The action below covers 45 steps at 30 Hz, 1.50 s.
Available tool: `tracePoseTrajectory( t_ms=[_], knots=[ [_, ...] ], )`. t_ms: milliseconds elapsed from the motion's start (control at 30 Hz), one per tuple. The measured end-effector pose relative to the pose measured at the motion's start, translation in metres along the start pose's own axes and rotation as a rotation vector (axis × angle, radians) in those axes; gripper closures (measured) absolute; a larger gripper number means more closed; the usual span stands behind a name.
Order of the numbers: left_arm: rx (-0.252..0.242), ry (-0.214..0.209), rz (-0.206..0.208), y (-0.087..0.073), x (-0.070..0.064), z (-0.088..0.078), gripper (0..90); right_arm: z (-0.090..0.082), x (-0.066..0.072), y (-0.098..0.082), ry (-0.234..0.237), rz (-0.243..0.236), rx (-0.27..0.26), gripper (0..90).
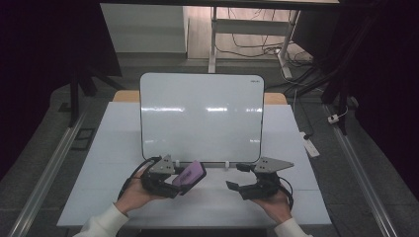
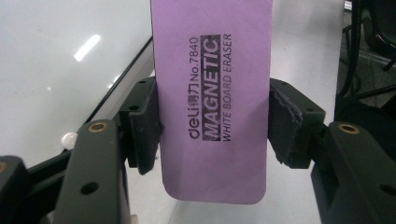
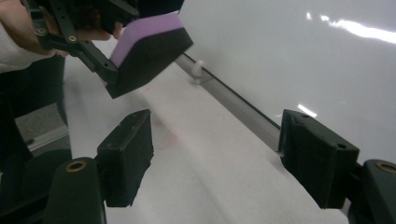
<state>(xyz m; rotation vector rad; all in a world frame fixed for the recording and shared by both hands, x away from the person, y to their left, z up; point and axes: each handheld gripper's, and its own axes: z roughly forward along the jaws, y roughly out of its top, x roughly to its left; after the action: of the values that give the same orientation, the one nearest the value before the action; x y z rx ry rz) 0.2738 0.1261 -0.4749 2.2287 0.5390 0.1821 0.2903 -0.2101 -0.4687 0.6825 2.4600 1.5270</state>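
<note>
Before the whiteboard [image 1: 201, 116], left tool [image 2: 212, 126] clamps a purple, black-backed eraser [image 2: 212, 93]; right tool [image 3: 215, 154] gapes empty.

My white table [image 1: 99, 197] stands on grey floor [image 1: 44, 143], with a metal rail [image 1: 49, 168] along each side. A white power strip [image 1: 310, 144] lies on the floor to my right. Far back, black cables [image 1: 257, 49] tangle under a white desk frame [image 1: 213, 44].

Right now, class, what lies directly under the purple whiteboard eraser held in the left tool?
Under the eraser, held off the surface by the left tool, lies the white tabletop; the patch directly beneath is hidden.
</note>
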Motion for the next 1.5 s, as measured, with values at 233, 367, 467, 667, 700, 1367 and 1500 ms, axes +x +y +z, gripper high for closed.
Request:
tracePoseTrajectory(
  t_ms=[233, 367, 467, 667, 700, 1367, 1500],
  knots=[
    [0.032, -0.035, 0.019, 0.003, 0.000, 0.008, 40.3, 0.013, 0.007, 0.012, 0.070, -0.027, 0.034, 23.2],
    [0.060, -0.060, 0.052, 0.006, -0.003, 0.014, 40.3, 0.022, 0.012, 0.019, 0.108, -0.054, 0.053, 23.1],
    [0.070, -0.079, 0.076, 0.008, -0.006, 0.017, 40.3, 0.029, 0.014, 0.024, 0.139, -0.059, 0.071, 22.8],
    [0.081, -0.104, 0.110, 0.010, -0.010, 0.021, 40.3, 0.041, 0.016, 0.028, 0.188, -0.064, 0.108, 24.9],
    [0.079, -0.108, 0.115, 0.010, -0.011, 0.021, 40.3, 0.042, 0.016, 0.028, 0.197, -0.063, 0.119, 25.9],
    [-0.012, 0.023, 0.128, 0.010, -0.018, 0.007, 33.9, 0.047, 0.012, 0.026, 0.201, 0.038, 0.102, 38.8],
    [-0.044, 0.106, 0.132, 0.012, -0.024, 0.004, 32.6, 0.047, 0.007, 0.024, 0.155, 0.107, 0.090, 38.8]
  ],
)
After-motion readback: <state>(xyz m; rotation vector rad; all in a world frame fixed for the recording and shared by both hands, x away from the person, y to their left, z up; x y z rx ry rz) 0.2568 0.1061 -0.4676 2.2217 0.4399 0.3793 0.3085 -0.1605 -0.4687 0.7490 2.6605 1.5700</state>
